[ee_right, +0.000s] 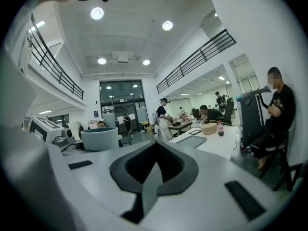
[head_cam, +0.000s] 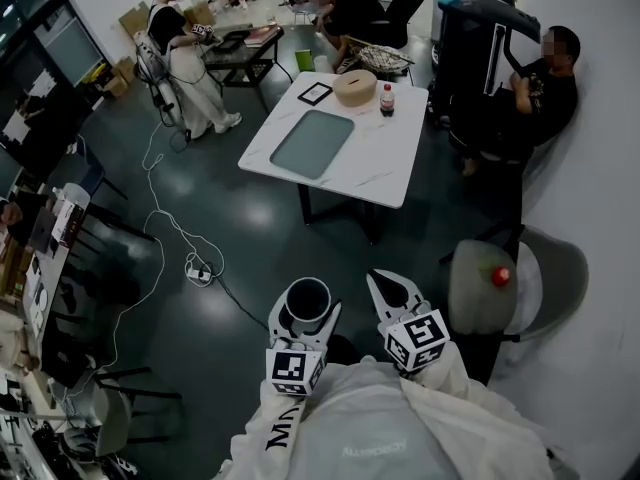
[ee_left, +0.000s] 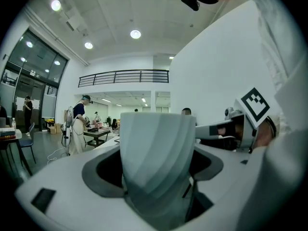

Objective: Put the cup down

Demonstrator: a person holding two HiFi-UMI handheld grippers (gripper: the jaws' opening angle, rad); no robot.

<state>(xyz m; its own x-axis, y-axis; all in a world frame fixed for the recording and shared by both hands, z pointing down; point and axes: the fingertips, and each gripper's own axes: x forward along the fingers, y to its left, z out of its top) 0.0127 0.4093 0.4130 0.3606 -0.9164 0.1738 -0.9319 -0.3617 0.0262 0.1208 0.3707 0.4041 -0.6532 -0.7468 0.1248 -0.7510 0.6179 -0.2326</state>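
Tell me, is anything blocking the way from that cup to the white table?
Nothing visible does. Only bare floor lies between the cup and the table. A cable trails off to the left, and the table's near edge is bare.

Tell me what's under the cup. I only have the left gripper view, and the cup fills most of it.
Observer: From the head view, the cup sits upright in the left gripper over dark floor. No surface is beneath it.
Operator: Where could it go?
Observer: A white table stands ahead across the floor. A grey mat, a round tan box and a bottle sit on its left and far parts, while the near right part looks bare.
Operator: Is the other gripper carrying anything?
Observer: No. The right gripper view shows the right gripper with its jaws together and nothing between them.
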